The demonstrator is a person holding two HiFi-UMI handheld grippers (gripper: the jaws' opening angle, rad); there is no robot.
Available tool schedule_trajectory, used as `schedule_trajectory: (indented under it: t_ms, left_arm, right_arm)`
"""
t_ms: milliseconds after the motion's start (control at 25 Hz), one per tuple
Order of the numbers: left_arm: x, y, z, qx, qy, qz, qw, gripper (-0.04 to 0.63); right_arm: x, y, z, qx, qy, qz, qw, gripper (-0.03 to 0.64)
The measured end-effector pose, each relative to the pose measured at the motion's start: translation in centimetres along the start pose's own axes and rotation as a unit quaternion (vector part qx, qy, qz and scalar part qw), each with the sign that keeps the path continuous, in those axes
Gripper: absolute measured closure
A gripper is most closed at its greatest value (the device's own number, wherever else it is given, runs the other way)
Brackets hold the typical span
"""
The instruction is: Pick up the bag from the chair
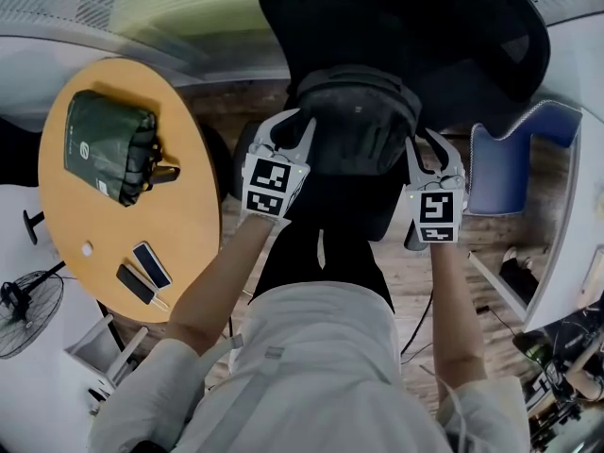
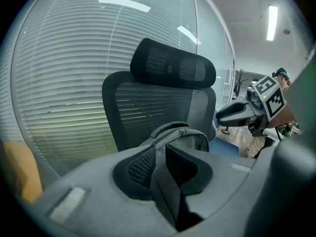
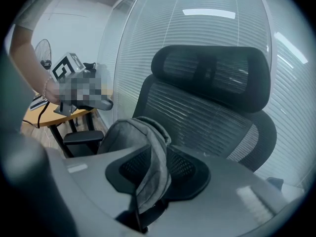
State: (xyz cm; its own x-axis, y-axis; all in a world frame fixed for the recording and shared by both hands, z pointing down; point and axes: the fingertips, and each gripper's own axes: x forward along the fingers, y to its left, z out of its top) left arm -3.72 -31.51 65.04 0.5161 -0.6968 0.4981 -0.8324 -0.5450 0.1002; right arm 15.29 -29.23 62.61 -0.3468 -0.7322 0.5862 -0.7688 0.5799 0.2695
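Holding their jaws apart, the left gripper (image 1: 297, 128) and the right gripper (image 1: 423, 144) are each straddling a grey strap (image 3: 153, 177) of the bag (image 1: 359, 125), the pads not clamping it. Just beyond, the bag is sitting upright on the black mesh chair (image 1: 491, 36), in front of its backrest.

A white shirt (image 1: 311, 366) is worn over dark trousers (image 1: 321, 258)

light: ceiling strips (image 2: 272, 22), even | edges: fisheye-warped, dark corners | near foreground: soft blur
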Motion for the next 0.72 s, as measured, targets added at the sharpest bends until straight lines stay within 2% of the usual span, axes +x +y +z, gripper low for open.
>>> schedule_trajectory:
  t_ms: [280,720]
  left_arm:
    - [1.8,1.0,-2.6,-0.010,0.027,0.004,0.9996,0.517]
    - [4.5,2.9,-4.8,0.001,0.050,0.016,0.9986,0.472]
  right_arm:
    - [2.1,-0.1,-1.6,0.000,0.016,0.006,1.000,0.507]
    - [5.5,-0.4,-4.8,0.000,0.051,0.009,0.999,0.478]
